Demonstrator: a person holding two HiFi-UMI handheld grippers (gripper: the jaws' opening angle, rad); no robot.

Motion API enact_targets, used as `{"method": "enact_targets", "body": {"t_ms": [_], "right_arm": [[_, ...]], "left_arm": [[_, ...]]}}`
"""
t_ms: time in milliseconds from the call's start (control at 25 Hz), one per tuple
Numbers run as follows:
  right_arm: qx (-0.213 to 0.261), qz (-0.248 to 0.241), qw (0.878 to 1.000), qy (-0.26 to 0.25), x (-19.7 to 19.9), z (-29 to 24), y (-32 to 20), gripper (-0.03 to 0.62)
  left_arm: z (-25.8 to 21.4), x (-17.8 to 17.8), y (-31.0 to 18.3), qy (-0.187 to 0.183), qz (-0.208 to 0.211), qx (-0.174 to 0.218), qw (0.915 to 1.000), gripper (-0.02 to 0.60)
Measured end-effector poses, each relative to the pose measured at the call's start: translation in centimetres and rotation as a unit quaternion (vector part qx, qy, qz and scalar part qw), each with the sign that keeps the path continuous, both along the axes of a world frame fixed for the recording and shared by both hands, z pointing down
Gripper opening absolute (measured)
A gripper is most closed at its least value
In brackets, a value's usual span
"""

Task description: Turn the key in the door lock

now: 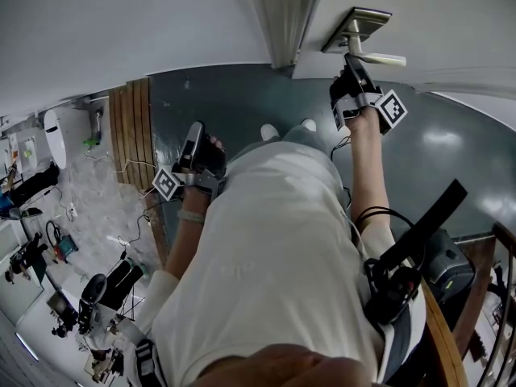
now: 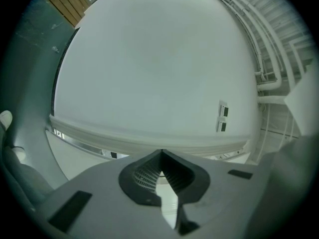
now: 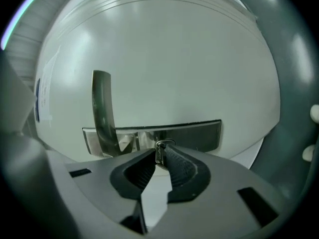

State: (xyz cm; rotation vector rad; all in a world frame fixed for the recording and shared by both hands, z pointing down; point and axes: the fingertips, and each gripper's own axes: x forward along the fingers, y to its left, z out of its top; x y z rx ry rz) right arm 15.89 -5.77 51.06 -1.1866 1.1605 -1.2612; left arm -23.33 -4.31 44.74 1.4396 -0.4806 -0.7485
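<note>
A small metal key sticks out of the lock in the long steel plate on the white door. The lever handle stands to the plate's left in the right gripper view. My right gripper points level at the lock, and its ribbed pads pinch the key's head at their tips. In the head view that gripper is right under the handle. My left gripper hangs back at hip height, away from the door. In its own view the left gripper is shut on nothing and faces a plain white wall.
The door frame runs just left of the lock. A dark green-grey floor lies below, with a wooden panel at its left edge. A bench cluttered with cables and gear stands at lower left. Wall sockets show ahead of the left gripper.
</note>
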Motion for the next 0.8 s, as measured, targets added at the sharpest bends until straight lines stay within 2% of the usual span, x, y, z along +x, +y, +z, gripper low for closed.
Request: {"method": "enact_targets", "body": {"t_ms": [80,160,320,480,560,640,800], "right_arm": [[0.005,0.005,1.0,-0.012,0.0,-0.2,0.0,0.066],[0.013,0.0,1.0,0.01,0.0,-0.3,0.0,0.067],[0.023,-0.011,0.997,0.074,0.5,-0.9,0.5,0.075],[-0.016,-0.038,0.984,0.175,-0.4,-2.6,2.0,0.075],[-0.013,-0.046,0.977,0.207,-1.5,-4.2,3.3,0.075],[0.009,-0.051,0.971,0.234,-2.8,-6.3,5.0,0.075],[0.06,-0.08,0.949,0.298,-5.4,-9.6,8.9,0.075]], "left_arm": [[-0.2,-0.1,0.0,0.0,0.0,0.0,1.0,0.008],[-0.2,-0.1,0.0,0.001,0.0,0.001,1.0,0.008],[-0.3,0.1,0.2,0.002,0.006,0.005,1.0,0.008],[-1.0,1.1,0.4,0.011,0.029,0.008,0.9995,0.008],[-1.6,2.4,1.0,0.014,0.054,0.019,0.9983,0.008],[-2.2,4.7,2.1,0.019,0.092,0.033,0.995,0.008],[-2.5,9.6,5.4,0.026,0.164,0.046,0.985,0.008]]}}
